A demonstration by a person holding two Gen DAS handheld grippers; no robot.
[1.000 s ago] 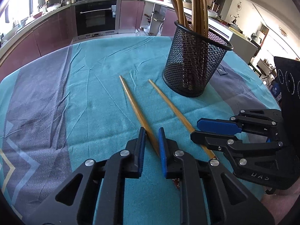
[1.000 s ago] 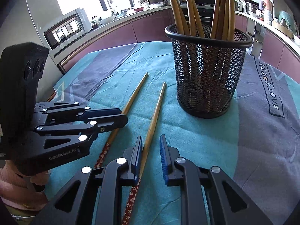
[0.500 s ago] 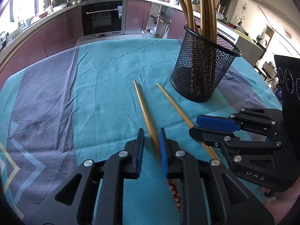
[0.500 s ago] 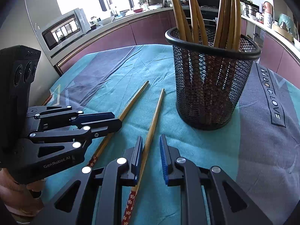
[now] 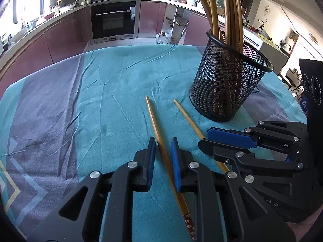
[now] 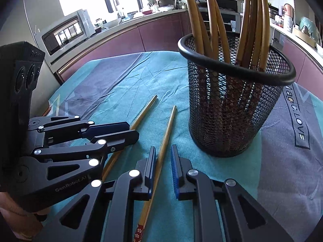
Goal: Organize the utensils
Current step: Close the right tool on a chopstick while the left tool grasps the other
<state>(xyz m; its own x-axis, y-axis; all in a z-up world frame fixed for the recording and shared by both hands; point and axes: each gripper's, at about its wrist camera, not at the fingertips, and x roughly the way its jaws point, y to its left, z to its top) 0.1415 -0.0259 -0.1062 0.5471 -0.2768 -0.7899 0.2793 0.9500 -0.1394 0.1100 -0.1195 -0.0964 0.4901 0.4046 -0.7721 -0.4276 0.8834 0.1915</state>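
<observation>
**Operator:** Far chopstick (image 5: 156, 121), the one lying farther from the mesh holder (image 5: 228, 84), is running straight up the gap of my left gripper (image 5: 162, 141). Its jaws are standing slightly apart around it and are not pinching.

**Spotter:** And the near chopstick (image 6: 168, 125)?

**Operator:** It is lying on the desk (image 6: 131, 76) just beside the holder's base, passing between the jaws of my right gripper (image 6: 163, 150). It seems to be brushing the pad farther from the holder. The other pad is standing clear, so nothing is being gripped.

**Spotter:** Which way are they pointing?

**Operator:** Both are lying flat, with plain tips reaching alongside the holder's base and patterned ends trailing back under me. Each long axis is lining up with its own gripper. I am judging that each hand is needing only to squeeze, then tip its stick upright over the holder's rim.
</observation>
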